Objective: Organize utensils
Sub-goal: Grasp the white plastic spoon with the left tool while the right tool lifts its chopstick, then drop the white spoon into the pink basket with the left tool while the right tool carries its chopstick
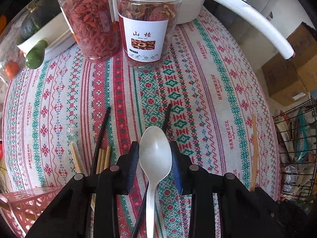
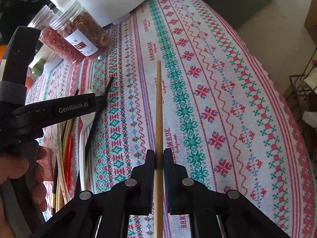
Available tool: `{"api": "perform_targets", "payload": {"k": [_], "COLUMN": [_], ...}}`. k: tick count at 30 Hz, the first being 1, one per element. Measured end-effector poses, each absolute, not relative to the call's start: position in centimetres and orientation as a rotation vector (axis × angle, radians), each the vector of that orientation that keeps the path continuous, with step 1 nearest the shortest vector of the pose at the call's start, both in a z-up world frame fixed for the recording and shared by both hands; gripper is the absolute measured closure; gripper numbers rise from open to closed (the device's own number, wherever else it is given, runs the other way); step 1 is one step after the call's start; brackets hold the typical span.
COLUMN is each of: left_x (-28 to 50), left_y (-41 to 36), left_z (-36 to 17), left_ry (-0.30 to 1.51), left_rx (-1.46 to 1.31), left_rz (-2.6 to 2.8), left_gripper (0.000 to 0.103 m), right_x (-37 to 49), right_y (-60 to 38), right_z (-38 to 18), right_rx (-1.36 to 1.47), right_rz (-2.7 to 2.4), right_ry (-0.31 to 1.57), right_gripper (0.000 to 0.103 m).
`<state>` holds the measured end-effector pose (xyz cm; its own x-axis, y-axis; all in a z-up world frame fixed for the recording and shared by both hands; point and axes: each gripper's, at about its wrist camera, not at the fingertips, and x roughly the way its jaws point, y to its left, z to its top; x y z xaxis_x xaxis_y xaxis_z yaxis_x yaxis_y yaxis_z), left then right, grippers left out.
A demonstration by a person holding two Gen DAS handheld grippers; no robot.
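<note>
Reading from left to right, the left wrist view alone shows a pink perforated plastic basket [image 1: 23, 204] at the lower left corner, a bundle of pale wooden chopsticks [image 1: 103, 159], 2 black chopsticks [image 1: 102, 130], and 2 clear ribbed plastic jars [image 1: 147, 25] of dried red fruit behind. The left gripper [image 1: 155, 159] has its blue ribbed pads on both sides of a smooth white plastic spoon [image 1: 155, 154] lying on the cross-stitch patterned tablecloth [image 1: 208, 91]; whether the pads press the bowl cannot be told. Far right lies 1 tan wooden chopstick [image 1: 254, 150]. The right wrist view alone shows a hand [image 2: 21, 174] on the left tool, and the right gripper [image 2: 158, 159] clamped on that tan chopstick, which points forward above the cloth.
</note>
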<state>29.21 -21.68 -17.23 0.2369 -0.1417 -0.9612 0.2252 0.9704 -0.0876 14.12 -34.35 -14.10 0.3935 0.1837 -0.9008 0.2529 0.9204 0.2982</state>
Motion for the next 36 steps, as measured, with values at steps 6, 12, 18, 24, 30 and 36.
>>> {"api": "perform_targets", "payload": {"k": [6,12,18,24,30,36], "left_x": [25.3,20.7,16.3,13.1,12.6,14.4], "left_y": [-20.5,-17.8,-14.7,-9.1,-5.1,-3.6], "left_z": [-13.5,-7.3,-1.4,4.2,4.9,-0.5], "left_ry": [1.208,1.029,0.847,0.620,0.408,0.341], "left_rx": [0.052,0.042,-0.015,-0.079,-0.102,-0.058], "left_rz": [-0.356,-0.460,-0.519,-0.460,-0.336,-0.253], "left_gripper": [0.071,0.071,0.071,0.071,0.071,0.071], "right_x": [13.9,12.6,11.5,10.4,9.8,10.5], "right_y": [-34.4,-34.3,-33.1,-30.9,-27.8,-25.6], "right_z": [-13.3,-11.0,-7.9,-4.5,-1.7,-1.7], "right_rx": [0.448,0.477,0.470,0.461,0.407,0.375], "right_rz": [-0.049,-0.043,-0.026,0.008,0.051,0.080], "right_ry": [1.151,1.083,0.992,0.891,0.799,0.782], "right_gripper": [0.096,0.096,0.096,0.096,0.096,0.096]}}
